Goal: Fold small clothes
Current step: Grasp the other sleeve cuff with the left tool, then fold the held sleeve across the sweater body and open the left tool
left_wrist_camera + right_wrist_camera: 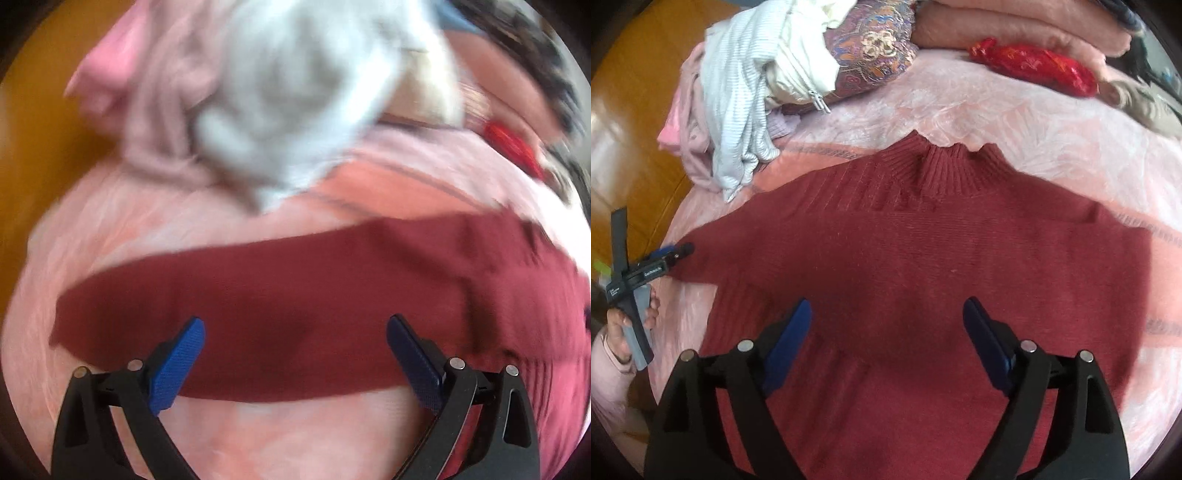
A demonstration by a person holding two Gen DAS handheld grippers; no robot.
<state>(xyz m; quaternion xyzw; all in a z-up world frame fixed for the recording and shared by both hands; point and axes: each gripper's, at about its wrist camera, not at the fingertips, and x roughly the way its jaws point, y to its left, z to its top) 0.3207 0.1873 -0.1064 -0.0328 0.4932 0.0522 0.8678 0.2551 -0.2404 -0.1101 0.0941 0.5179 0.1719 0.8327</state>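
Dark red knit fills most of the right wrist view: a sweater (pixel 923 258) lies flat on a pink bedspread (pixel 1015 122), its ribbed high collar pointing away from the camera and its body running down under the right tongs (pixel 886 343). Those tongs stand wide, blue pads apart, with nothing pressed between them; the sweater's lower body lies beneath the gap, and whether the pads touch the knit cannot be told.

One sleeve stretches out toward the left of that view, and its end lies just beside the tip of the left tongs (pixel 677 253), which a hand (pixel 631 325) in a pale pink sleeve holds by a grey handle.

From the left wrist view, blurred, the sleeve (pixel 295 295) runs as a broad red band across the bedspread (pixel 147 229), passing right across the gap of the left tongs (pixel 295 354). These stand wide too, nothing gripped, the band lying under and beyond the two blue pads.

At the far side of the bed lies a heap of other clothes: a white striped garment (pixel 738 110), a cream zipped piece (pixel 801 74), a patterned purple cushion (pixel 875 44), folded pink blankets (pixel 1015 29) and a shiny red bundle (pixel 1034 66). An orange-brown wooden floor (pixel 631 110) shows to the left of the bed.
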